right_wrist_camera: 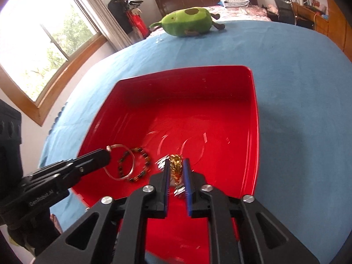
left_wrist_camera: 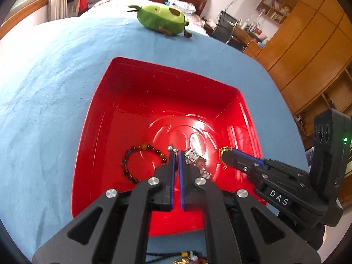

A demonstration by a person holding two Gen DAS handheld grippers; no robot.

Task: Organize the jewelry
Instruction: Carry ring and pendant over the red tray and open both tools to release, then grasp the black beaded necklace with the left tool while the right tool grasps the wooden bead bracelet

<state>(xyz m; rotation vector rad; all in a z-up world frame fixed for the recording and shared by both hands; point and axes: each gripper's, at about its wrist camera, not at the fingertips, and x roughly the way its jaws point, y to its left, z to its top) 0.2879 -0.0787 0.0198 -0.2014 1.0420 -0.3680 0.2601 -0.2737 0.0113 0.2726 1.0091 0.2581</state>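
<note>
Both grippers are over the red tray [left_wrist_camera: 99,118] on the blue cloth [left_wrist_camera: 44,88], each with something pinched. The left gripper [left_wrist_camera: 176,154] is nearly closed on a thin silver bangle [right_wrist_camera: 123,161] — its little end beads poke out at the tips, the loop hanging below. The right gripper [right_wrist_camera: 176,168], a bit wider, grips the gold chain [right_wrist_camera: 176,165]. Just left of the left tips, the bead bracelet [left_wrist_camera: 143,162] already lies on the tray floor; just right of them sits a silver clasp piece [left_wrist_camera: 193,157]. So, by the look of it, roughly midway: two pieces down, two in hand, more jewelry behind the left gripper outside the tray. Ahead of both tips the floor is bare up to the far wall. The plush [left_wrist_camera: 161,19] sits well clear.
</note>
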